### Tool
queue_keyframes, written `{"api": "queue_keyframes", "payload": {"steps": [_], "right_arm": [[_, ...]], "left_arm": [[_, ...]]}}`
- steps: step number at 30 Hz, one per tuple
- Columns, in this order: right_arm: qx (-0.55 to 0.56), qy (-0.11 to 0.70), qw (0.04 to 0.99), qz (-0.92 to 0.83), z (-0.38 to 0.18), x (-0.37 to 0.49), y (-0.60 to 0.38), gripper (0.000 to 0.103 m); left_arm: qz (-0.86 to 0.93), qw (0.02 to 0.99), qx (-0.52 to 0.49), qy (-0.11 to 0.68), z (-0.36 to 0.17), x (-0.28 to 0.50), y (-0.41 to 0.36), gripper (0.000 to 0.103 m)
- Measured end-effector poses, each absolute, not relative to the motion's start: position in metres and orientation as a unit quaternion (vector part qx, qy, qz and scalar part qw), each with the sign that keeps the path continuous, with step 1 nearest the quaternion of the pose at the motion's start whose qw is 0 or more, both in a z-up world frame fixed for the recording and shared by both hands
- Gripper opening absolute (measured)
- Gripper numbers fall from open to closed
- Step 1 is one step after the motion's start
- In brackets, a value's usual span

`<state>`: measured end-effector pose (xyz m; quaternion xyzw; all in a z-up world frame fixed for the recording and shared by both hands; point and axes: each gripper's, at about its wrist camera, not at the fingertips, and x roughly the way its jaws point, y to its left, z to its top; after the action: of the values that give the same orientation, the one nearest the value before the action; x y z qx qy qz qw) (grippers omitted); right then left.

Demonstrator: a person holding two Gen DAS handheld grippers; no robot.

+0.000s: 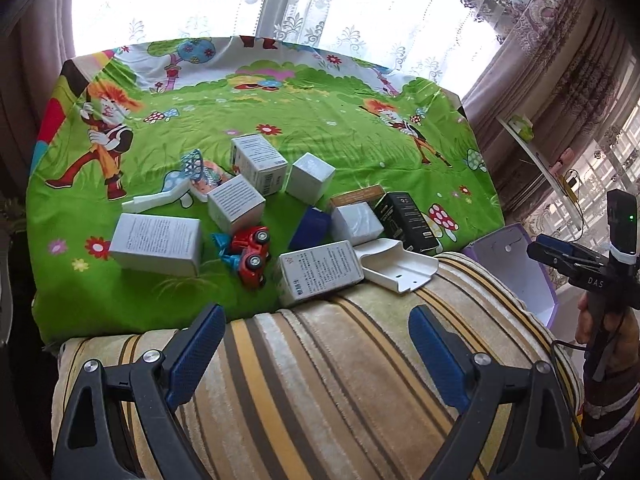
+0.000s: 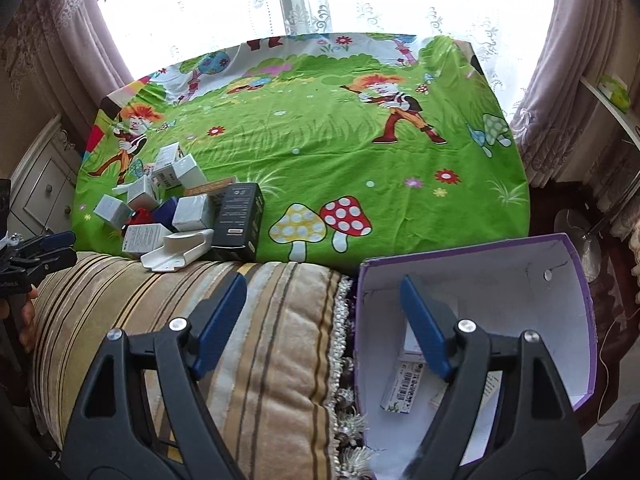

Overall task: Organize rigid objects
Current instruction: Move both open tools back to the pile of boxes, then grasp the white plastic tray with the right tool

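Evidently the step in hand is a fresh pick from the heap, and the left gripper (image 1: 316, 346) is hovering over the striped cushion (image 1: 320, 380) with its jaws standing wide and nothing between them. To do it well, it is probably best to take the nearest item first rather than reach over it, and to close across the two flat faces of a carton, not its corners. Going left to right along the near edge of the cartoon sheet (image 1: 320, 120), a large white carton (image 1: 156, 244) is lying flat, then the red toy car (image 1: 250, 252) is tilting on its side, rounded and glossy, so likelier to slip between the pads. Next, a printed white box (image 1: 320, 272) is overhanging the sheet's near edge onto the cushion, touching a white plastic tray (image 1: 396, 268) of thin moulded walls, with a matt black box (image 1: 404, 220) just behind. Smaller white cartons are crowding farther in from that edge. At the far right the purple-rimmed box (image 2: 576, 280) is standing open beside the cushion with small cartons already inside, and the right gripper (image 2: 324, 328) is hanging half over it, jaws parted and empty, pads ribbed and blue.
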<state>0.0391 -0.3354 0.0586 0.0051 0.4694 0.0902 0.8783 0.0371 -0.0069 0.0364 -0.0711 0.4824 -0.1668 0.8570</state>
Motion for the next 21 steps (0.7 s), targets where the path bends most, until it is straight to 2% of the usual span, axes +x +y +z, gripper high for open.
{"api": "queue_keyframes", "payload": {"steps": [15, 21], "right_arm": [[-0.092, 0.509, 0.837, 0.177, 0.041, 0.056, -0.225, 0.082], [-0.081, 0.524, 0.826, 0.193, 0.033, 0.065, -0.201, 0.082]], "left_arm": [[-0.146, 0.858, -0.083, 0.485, 0.033, 0.036, 0.019, 0.094], [-0.122, 0.86, -0.098, 0.485, 0.031, 0.039, 0.039, 0.094]]}}
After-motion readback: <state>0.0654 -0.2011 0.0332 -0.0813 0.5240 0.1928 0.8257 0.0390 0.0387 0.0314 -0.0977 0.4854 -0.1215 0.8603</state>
